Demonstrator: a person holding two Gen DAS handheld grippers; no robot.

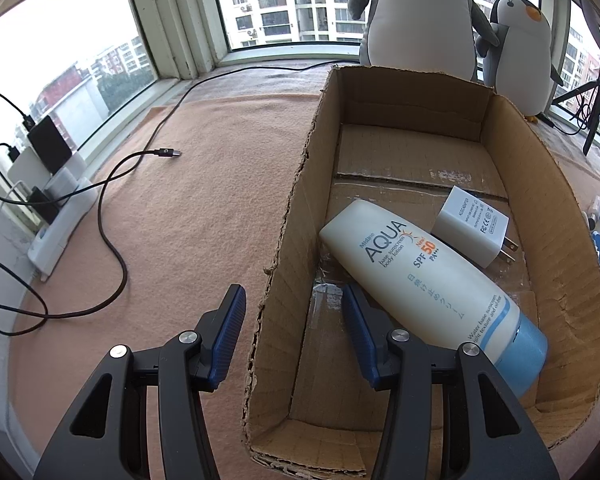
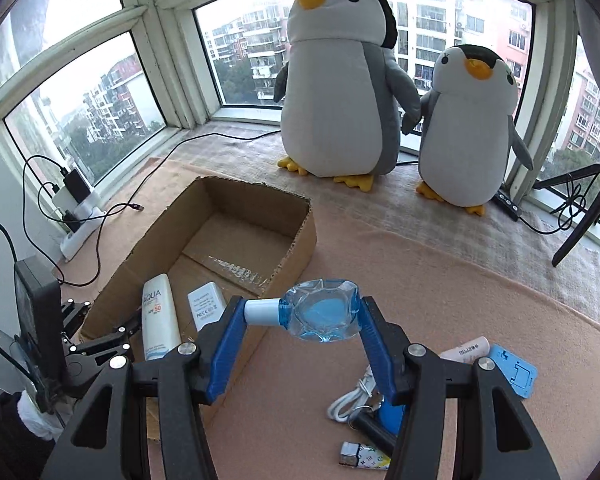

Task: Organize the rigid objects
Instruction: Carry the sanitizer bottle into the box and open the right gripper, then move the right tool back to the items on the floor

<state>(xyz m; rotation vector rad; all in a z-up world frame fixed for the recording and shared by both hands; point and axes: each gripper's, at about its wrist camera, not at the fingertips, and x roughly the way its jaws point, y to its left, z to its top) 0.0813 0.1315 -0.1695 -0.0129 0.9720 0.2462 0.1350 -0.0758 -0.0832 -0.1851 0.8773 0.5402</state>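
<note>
1. Right hand-held gripper clamped on a small clear blue bottle with a white cap. The bottle lies sideways across the blue pads, cap toward the left pad, so the grip runs roughly end to end; likely just how it was lifted from the pile.
2. The bottle hangs in the air just beside the cardboard box, near its right wall. Judged step: carrying it over to drop it in.
3. Left hand-held gripper is spread apart, holding nothing. It straddles the box's left wall, one finger outside and one inside near the sunscreen tube. Probably there to steady the box; cannot tell if it touches the wall.
4. Already in the box: sunscreen tube lying flat, with a white charger plug beside it, the two touching or nearly so. The far half of the box floor is bare, leaving room for the bottle.
5. Still out on the peach counter: white cable, blue card, small tube, and other bits half hidden by the fingers.
</note>
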